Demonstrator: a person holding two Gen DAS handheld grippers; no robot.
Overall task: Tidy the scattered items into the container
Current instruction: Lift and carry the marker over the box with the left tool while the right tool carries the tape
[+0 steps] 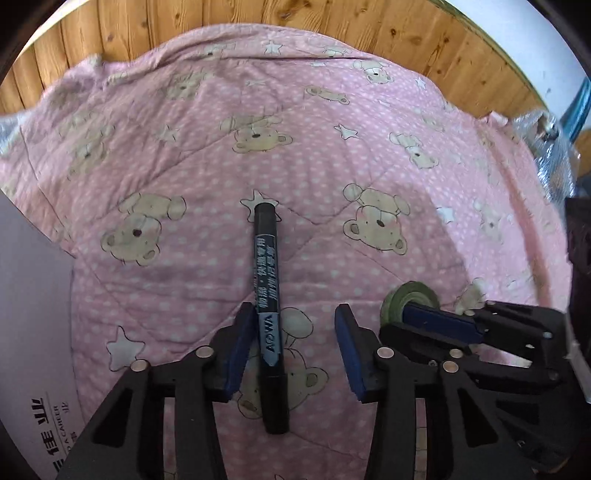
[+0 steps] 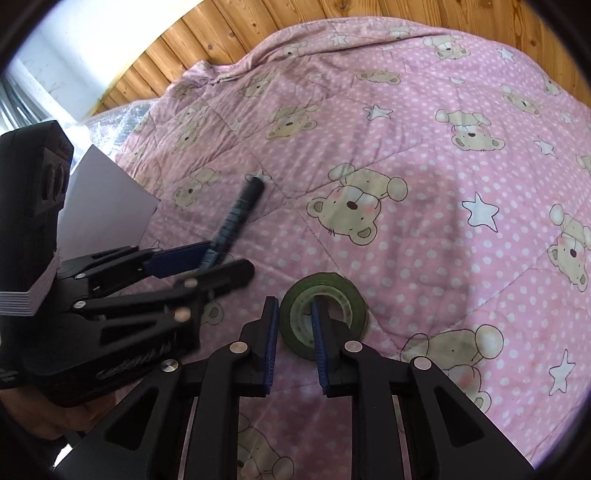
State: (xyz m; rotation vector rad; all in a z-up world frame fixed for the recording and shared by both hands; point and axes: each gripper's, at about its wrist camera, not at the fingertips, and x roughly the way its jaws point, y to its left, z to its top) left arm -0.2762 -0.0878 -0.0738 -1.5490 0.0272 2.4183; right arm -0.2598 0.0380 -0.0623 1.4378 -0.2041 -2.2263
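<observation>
Here, one marker [image 1: 269, 295], one tape roll [image 2: 334, 295], two tools, left tool [image 1: 295, 347], right tool [image 2: 293, 343].

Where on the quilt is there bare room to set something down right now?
Free: the quilt beyond the marker's cap, up to the wooden wall, and the stretch right of the green tape roll. Crowded: the near strip, where the left claw straddles the marker, the right claw is at the tape, and the white box borders the left.
</observation>
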